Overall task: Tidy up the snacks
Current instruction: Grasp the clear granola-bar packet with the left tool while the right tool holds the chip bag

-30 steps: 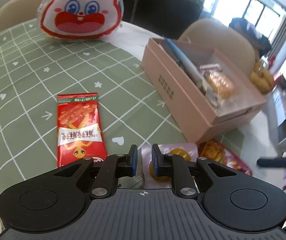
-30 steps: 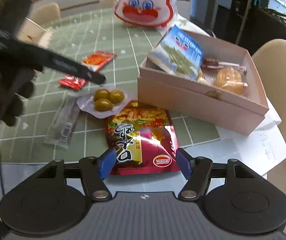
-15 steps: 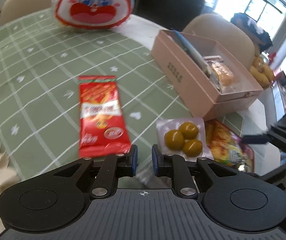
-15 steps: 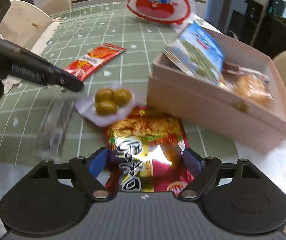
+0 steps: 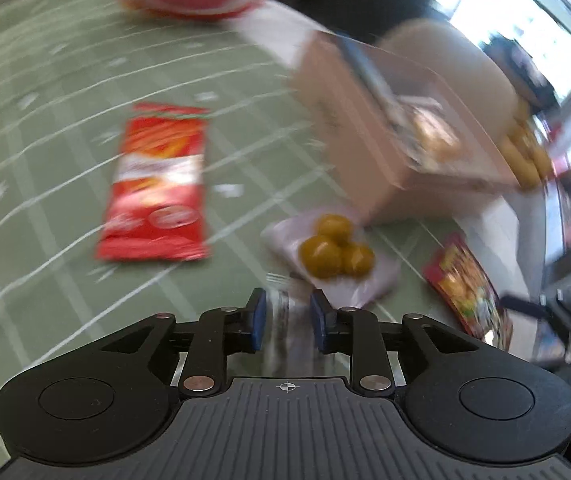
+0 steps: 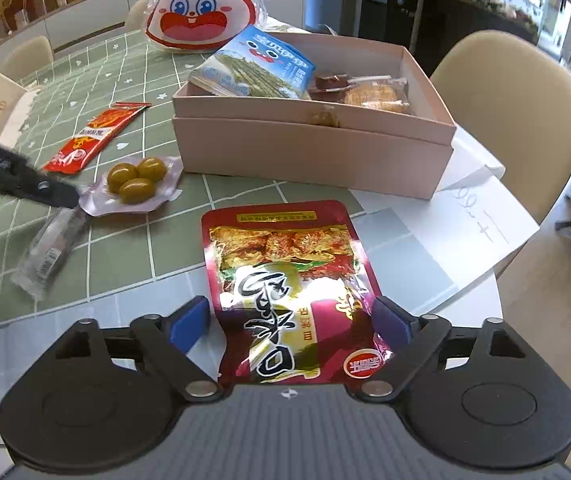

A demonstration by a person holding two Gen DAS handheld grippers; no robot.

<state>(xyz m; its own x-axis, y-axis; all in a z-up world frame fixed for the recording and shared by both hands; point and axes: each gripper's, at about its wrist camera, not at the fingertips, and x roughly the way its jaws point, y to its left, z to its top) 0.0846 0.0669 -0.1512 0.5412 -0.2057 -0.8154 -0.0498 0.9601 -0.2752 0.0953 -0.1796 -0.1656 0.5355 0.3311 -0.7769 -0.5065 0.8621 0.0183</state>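
My left gripper [image 5: 284, 326] is partly open with a clear wrapped snack [image 5: 285, 320] between its jaws; the view is blurred. It also shows in the right wrist view [image 6: 57, 196] over that clear pack [image 6: 47, 252]. An olive pack [image 6: 135, 180], a red strip pack [image 6: 93, 136] and a maroon snack pouch [image 6: 289, 288] lie on the table. My right gripper [image 6: 289, 320] is open, its jaws on either side of the pouch's near end. The pink box [image 6: 309, 148] holds a blue bag [image 6: 257, 64] and wrapped cakes [image 6: 373, 94].
A bunny-shaped bag [image 6: 201, 8] stands at the far side of the green tablecloth [image 6: 125, 244]. White paper [image 6: 481, 232] lies at the table's right edge. Beige chairs [image 6: 513, 108] stand around the table.
My left gripper has pulled back toward the near edge and opened a little around the clear pack. My right gripper has moved forward and opened wider around the maroon pouch.
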